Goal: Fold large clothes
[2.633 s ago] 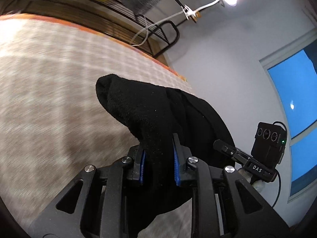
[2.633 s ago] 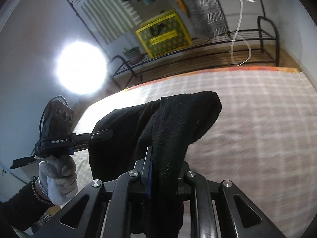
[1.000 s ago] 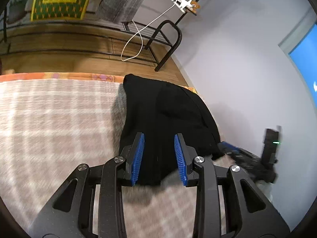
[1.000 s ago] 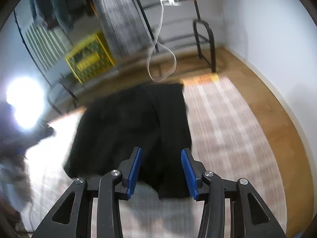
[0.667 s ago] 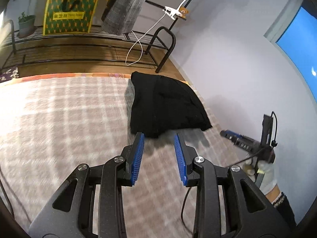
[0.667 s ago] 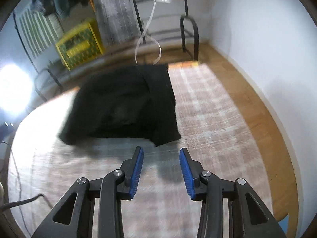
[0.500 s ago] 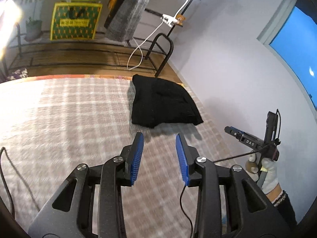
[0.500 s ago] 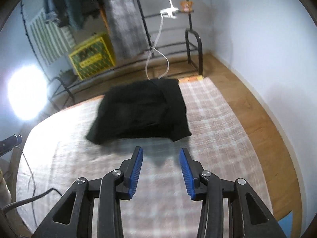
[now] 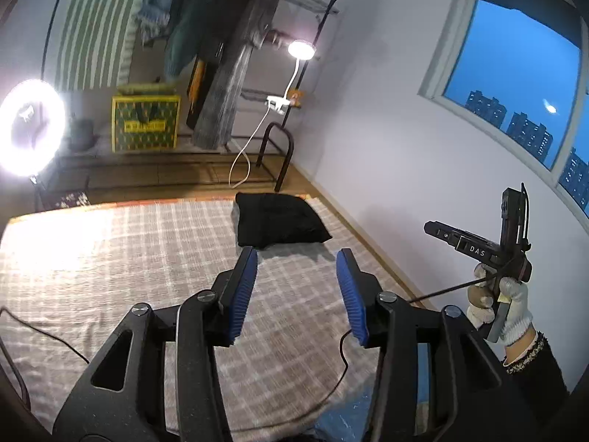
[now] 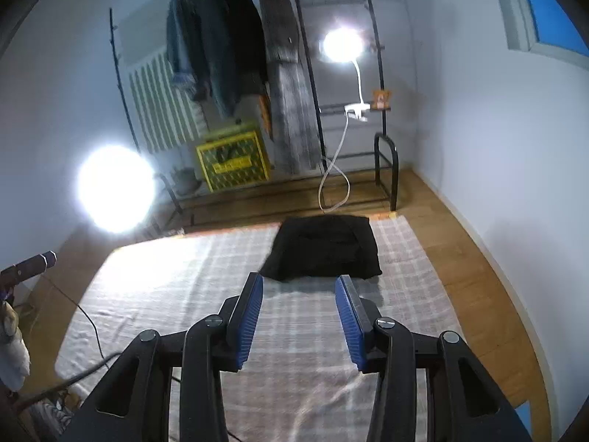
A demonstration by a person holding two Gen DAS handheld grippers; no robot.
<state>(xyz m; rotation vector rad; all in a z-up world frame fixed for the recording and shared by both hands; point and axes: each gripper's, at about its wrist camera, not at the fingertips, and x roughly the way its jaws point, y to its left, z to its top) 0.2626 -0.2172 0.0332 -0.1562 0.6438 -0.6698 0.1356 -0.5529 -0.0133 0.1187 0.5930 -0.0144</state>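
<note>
Ahead of both grippers, well apart from the fingertips, the folded black garment (image 10: 322, 248) lies flat at the far end of the checked blanket (image 10: 176, 287), close to the edge nearest the clothes rack (image 10: 305, 84).

1. Left gripper (image 9: 297, 291): jaws moderately wide and empty; they have just been opening, with nothing between them. The garment (image 9: 279, 224) sits straight ahead and slightly toward this gripper's left finger.
2. Right gripper (image 10: 300, 307): jaws moderately wide and empty. The garment lies dead ahead, centred between the 2 fingers.
3. Long axis: the bundle runs crosswise to both tools' pointing lines.
4. Proximity: neither hand appears clearly nearer; the right gripper looks better centred.

Judgement: the fold looks complete, so any next move starts with a long forward reach.
</note>
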